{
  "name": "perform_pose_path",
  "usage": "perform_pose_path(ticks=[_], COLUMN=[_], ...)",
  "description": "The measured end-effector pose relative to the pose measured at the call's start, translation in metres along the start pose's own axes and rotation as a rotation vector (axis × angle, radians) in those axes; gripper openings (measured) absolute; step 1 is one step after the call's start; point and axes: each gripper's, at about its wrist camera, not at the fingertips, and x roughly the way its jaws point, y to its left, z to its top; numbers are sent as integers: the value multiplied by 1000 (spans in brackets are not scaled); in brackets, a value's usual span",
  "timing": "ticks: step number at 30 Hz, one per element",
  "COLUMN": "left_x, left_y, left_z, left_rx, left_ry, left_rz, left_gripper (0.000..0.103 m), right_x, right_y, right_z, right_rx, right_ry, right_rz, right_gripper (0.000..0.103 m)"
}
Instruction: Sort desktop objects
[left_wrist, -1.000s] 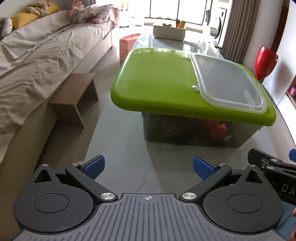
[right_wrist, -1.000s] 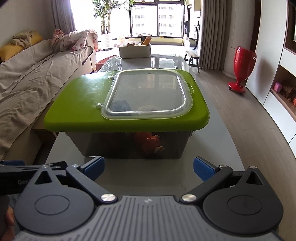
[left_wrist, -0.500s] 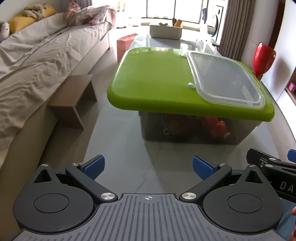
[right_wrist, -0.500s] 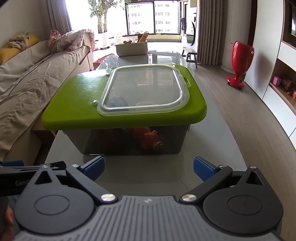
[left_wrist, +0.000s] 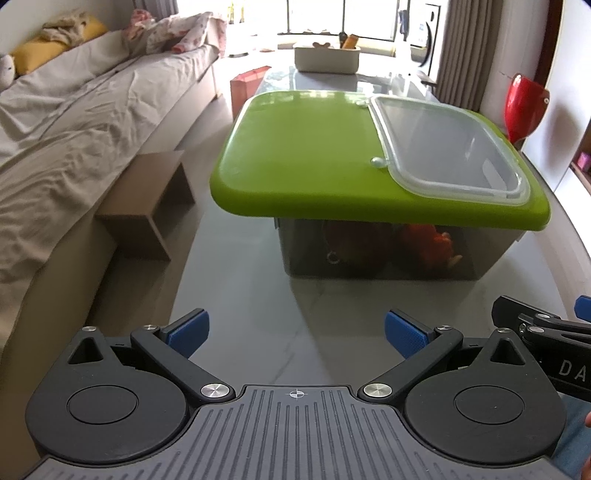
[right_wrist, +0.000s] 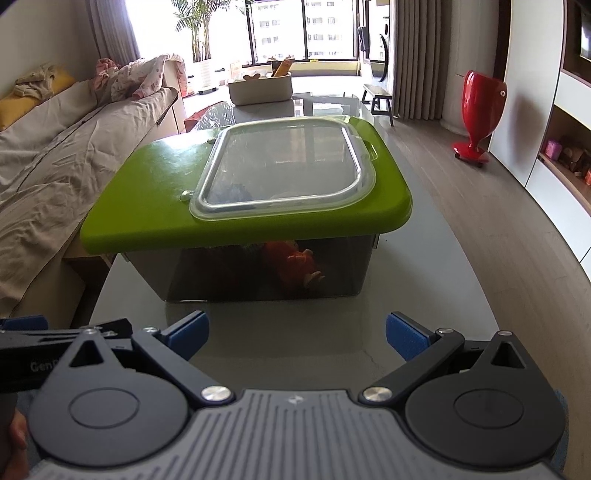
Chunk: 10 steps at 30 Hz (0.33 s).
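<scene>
Both the left gripper and right gripper are hovering level, jaws released, facing the green-lidded bin ahead on the desk.

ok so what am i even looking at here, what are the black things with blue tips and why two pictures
Those black things are hand-held grippers, one in each of a person's hands, each carrying a wide-angle camera that looks out along its two blue-tipped fingers. One picture comes from the left gripper, the other from the right gripper. Both are open and hold nothing. Ahead on the glossy table stands a smoky see-through storage box with a green lid that has a clear flap, shut. An orange toy shows inside. A white tray sits at the table's far end.
</scene>
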Motion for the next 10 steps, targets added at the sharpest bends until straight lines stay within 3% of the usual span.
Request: perform_pose_path(ticks=[10], left_x=[-3], left_y=[-1], left_z=[-2], left_rx=[3], left_ry=[-15], left_rz=[8], left_gripper=[103], right_x=[0], right_y=[2], right_z=[-3], right_rx=[8], right_ry=[6], right_rz=[9], right_gripper=[103])
